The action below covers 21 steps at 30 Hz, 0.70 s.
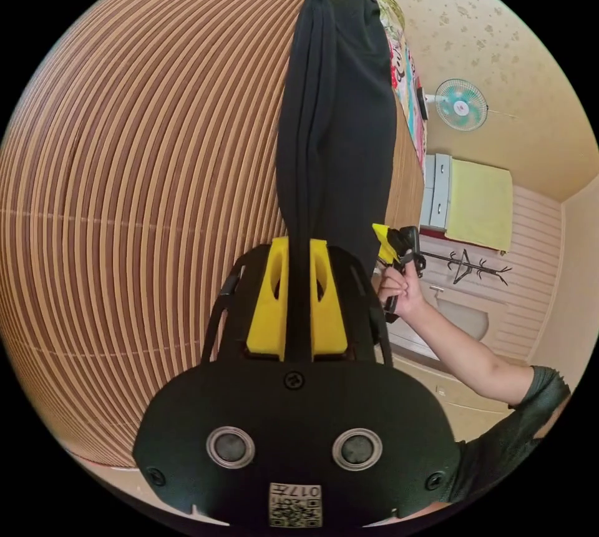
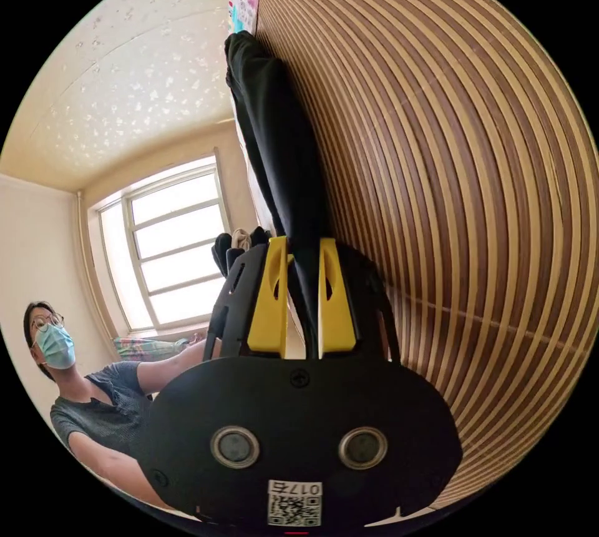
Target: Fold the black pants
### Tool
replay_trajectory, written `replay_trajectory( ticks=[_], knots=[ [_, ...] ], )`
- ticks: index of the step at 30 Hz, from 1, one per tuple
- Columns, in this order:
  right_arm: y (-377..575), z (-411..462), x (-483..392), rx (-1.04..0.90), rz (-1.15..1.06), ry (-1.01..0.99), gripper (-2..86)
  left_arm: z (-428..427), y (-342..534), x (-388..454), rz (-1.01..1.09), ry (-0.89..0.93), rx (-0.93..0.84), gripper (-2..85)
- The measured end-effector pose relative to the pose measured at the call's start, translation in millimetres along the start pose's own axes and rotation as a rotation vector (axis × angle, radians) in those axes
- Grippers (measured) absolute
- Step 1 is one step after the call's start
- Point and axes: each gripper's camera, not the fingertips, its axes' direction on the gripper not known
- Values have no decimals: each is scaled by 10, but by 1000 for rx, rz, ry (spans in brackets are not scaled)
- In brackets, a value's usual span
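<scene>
- Left gripper view: left gripper (image 1: 298, 250) is seen at 6 o'clock, its yellow jaws clamped together on a fold of the black pants (image 1: 340, 118).
- The pants are stretched from the jaws toward 12 o'clock as a long bunched strip, widest near centre, narrowing at the far end.
- The pants are seen against a striped bamboo mat (image 1: 143, 187), brown and tan slats, spread across the frame from 7 to 12 o'clock.
- A patterned cloth (image 1: 405, 75) is seen along the mat's edge at 1 o'clock, just beside the pants.
- The right gripper (image 1: 390, 243) is seen at 3 o'clock, yellow tip touching the pants' edge; held by a hand (image 1: 399, 293); whether its jaws are pressed shut cannot be told here.
- A wall fan (image 1: 460, 104) is seen at 2 o'clock, a yellow cloth (image 1: 480, 205) over a cabinet at 3 o'clock.

- Right gripper view: right gripper (image 2: 302, 250) is seen at 6 o'clock, jaws closed onto the black pants (image 2: 281, 143), fabric pinched between both yellow pads.
- The pants run up toward 12 o'clock, lying along the bamboo mat (image 2: 449, 156), which takes up 12 to 5 o'clock.
- A window (image 2: 168, 243) is seen at 9 o'clock.
- A person (image 2: 81, 393) in a face mask and grey top is seen at 8 o'clock.
</scene>
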Motion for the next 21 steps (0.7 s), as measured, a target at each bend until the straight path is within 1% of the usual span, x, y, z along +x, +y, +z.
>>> replay_trajectory(
  ticks=[2,3,4,5,7,9,11,12,14,18,20,21],
  knots=[
    [66,119,-65,-9,41,6,48,-101,114,-81,-31,89,16,52],
    [99,132,-93,-13,32,-8,45,-192,224,-111,-16,183,40,51],
    [180,137,-166,-22,3,-56,39,-294,351,-136,5,298,62,50],
    [288,119,-260,-21,-32,-110,35,-352,420,-145,17,357,75,50],
    [522,51,-475,-5,-120,-209,29,-637,711,-134,72,555,126,48],
    [813,-15,-749,9,-212,-298,25,-856,923,-17,142,643,129,47],
    [1258,-41,-1240,6,-342,-322,22,-1092,1134,233,245,679,103,47],
    [1374,-50,-1373,10,-372,-318,21,-1272,1278,427,308,681,93,47],
    [1833,-84,-1943,28,-484,-296,19,-1573,1498,764,407,673,78,47],
    [2504,-128,-2877,52,-671,-266,17,-2308,2032,1658,676,645,40,47],
    [2918,-156,-3498,39,-817,-260,16,-2584,2263,2012,792,686,18,46],
    [3027,-165,-3661,33,-859,-262,15,-2757,2399,2222,864,724,6,46]
  ],
)
